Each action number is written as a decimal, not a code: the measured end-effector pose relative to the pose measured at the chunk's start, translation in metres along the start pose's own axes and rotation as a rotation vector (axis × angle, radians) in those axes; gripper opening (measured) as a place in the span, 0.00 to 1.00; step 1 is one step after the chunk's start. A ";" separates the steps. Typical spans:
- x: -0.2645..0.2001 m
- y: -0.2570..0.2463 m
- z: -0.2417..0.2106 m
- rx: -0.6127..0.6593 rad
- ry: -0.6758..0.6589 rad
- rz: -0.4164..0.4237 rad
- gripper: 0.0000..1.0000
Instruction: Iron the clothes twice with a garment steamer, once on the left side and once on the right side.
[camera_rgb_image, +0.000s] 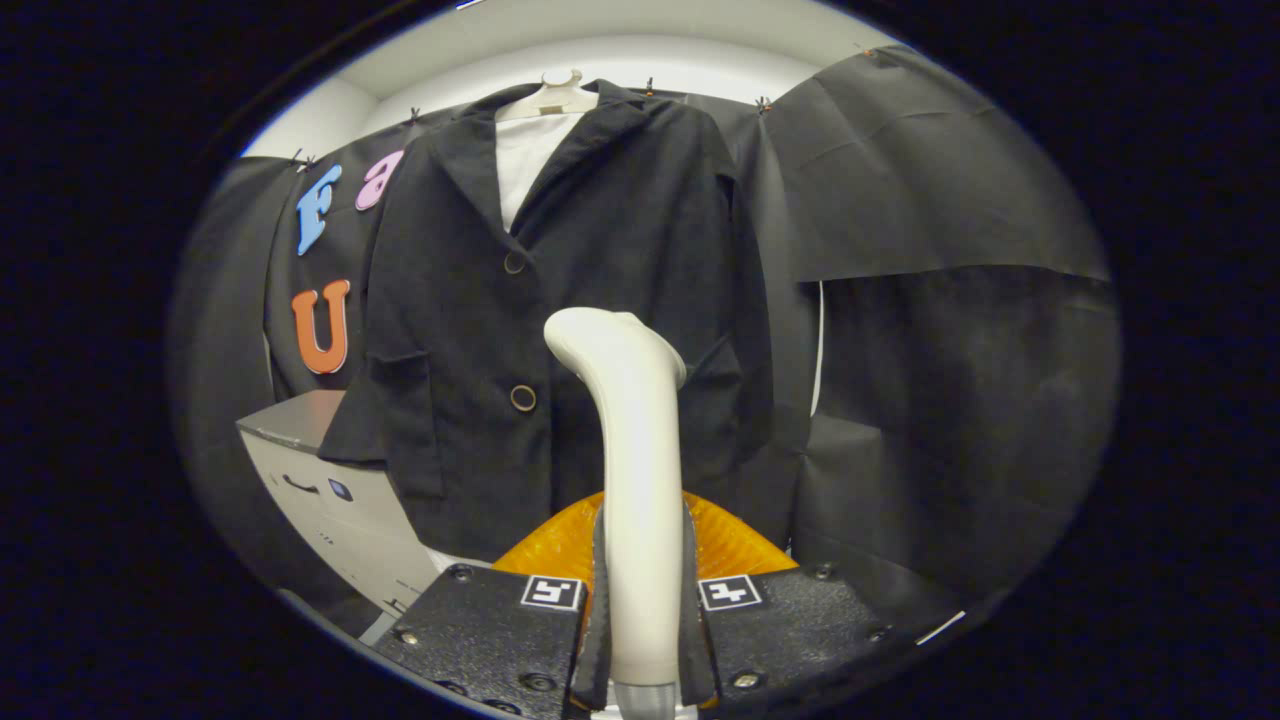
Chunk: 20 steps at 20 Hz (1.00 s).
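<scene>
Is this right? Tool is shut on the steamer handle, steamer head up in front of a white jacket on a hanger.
Not quite: the jacket is black, as the gripper view shows; only the shirt under it is white. The rest holds: the tool is shut on the steamer handle, head up before the jacket on its hanger.

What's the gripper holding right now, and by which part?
The gripper holds the steamer by its handle, a finger pressing each side.

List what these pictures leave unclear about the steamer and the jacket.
- Steamer head face: turned away toward the jacket, so contact or gap is unreadable.
- Steamer base: hidden between the gripper fingers clamped on the handle.
- Jacket hem: hidden behind the steamer and gripper.
- Cabinet panel markings: too small.
</scene>
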<state>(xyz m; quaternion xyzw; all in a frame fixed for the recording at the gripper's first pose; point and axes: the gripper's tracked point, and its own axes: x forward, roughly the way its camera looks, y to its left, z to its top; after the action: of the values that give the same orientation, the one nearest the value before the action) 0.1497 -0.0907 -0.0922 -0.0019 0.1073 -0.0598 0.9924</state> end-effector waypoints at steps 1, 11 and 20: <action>-0.001 0.001 -0.006 -0.010 0.009 0.004 0.29; -0.004 0.003 -0.060 -0.046 0.106 0.006 0.29; 0.001 0.002 -0.099 -0.077 0.180 -0.023 0.29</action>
<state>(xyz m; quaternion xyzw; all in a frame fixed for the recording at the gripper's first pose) 0.1299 -0.0877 -0.1889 -0.0362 0.1980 -0.0668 0.9773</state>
